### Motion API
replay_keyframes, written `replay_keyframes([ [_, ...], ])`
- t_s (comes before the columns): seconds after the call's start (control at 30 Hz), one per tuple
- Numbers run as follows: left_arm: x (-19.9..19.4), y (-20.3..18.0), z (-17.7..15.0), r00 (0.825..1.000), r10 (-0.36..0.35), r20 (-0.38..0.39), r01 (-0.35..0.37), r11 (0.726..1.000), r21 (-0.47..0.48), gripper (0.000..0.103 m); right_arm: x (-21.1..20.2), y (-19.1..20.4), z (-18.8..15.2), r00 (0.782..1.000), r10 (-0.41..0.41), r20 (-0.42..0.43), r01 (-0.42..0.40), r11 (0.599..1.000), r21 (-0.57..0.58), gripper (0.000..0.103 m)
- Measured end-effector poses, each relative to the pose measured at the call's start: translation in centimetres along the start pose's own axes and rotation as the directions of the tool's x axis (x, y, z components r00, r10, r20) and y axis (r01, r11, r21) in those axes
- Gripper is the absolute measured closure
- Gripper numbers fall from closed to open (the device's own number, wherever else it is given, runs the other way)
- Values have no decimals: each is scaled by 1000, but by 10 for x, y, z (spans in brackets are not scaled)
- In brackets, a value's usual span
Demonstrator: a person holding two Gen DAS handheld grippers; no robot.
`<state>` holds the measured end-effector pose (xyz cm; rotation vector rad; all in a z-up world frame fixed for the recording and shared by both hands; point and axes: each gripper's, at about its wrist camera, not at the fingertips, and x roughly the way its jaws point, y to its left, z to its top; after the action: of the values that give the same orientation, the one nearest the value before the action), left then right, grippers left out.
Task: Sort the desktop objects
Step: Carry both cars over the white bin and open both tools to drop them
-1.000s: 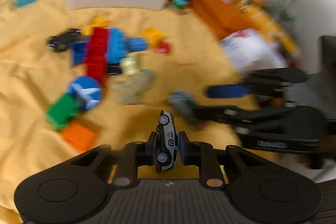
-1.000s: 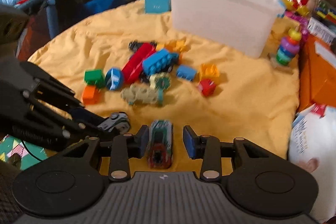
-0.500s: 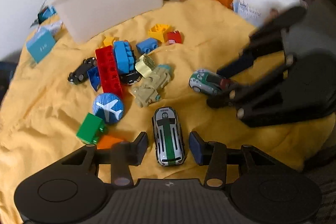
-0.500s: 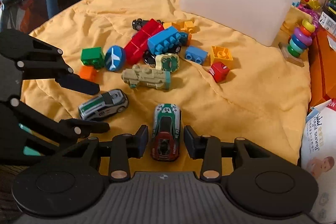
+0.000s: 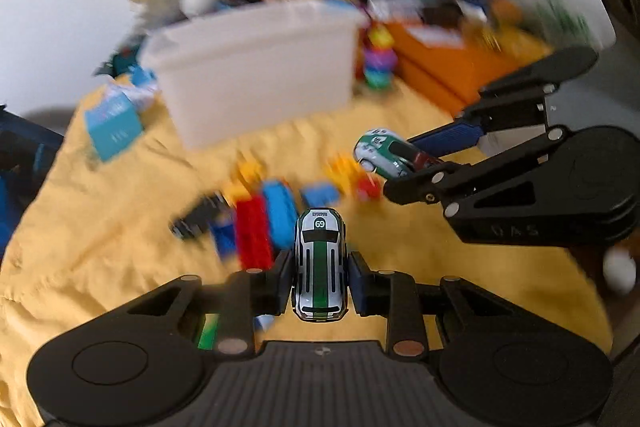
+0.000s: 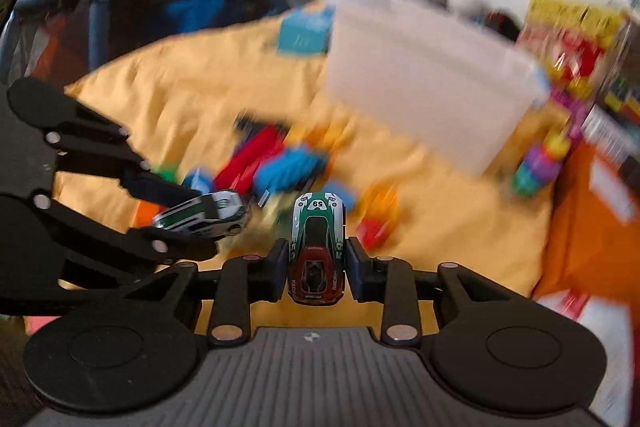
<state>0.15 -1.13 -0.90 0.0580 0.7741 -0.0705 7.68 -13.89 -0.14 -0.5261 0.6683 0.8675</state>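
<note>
- Carrying two toy cars at once: the left tongs (image 5: 320,277) are clamped on the silver car (image 5: 320,263), the right tongs (image 6: 317,265) on the green-and-red car (image 6: 317,251), both lifted clear of the yellow cloth (image 5: 120,227).
- Only the cars' rear halves sit between the pads, so either one could pivot nose-down or slip out on a quick swing, likely toward the white bin (image 5: 256,75).
- With the two tongs near each other, they could knock together on the way.
- Motion blur smears the brick pile (image 5: 260,223); single pieces cannot be told apart.
- The bin's inside is hidden, so its contents are unknown.
</note>
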Motion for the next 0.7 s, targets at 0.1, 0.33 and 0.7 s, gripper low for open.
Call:
replay_keyframes([
  [0.1, -4, 8, 20, 998, 26, 59, -27, 1000, 6, 70, -3, -14, 21, 998, -34, 56, 34, 999, 7, 70],
  [0.33, 5, 38, 85, 974, 93, 208, -118, 987, 109, 70, 6, -29, 68, 982, -92, 165, 95, 995, -9, 70],
  [0.7, 51, 97, 180, 949, 68, 308, -121, 980, 155, 70, 29, -78, 147, 906, -279, 319, 239, 958, 159, 70],
])
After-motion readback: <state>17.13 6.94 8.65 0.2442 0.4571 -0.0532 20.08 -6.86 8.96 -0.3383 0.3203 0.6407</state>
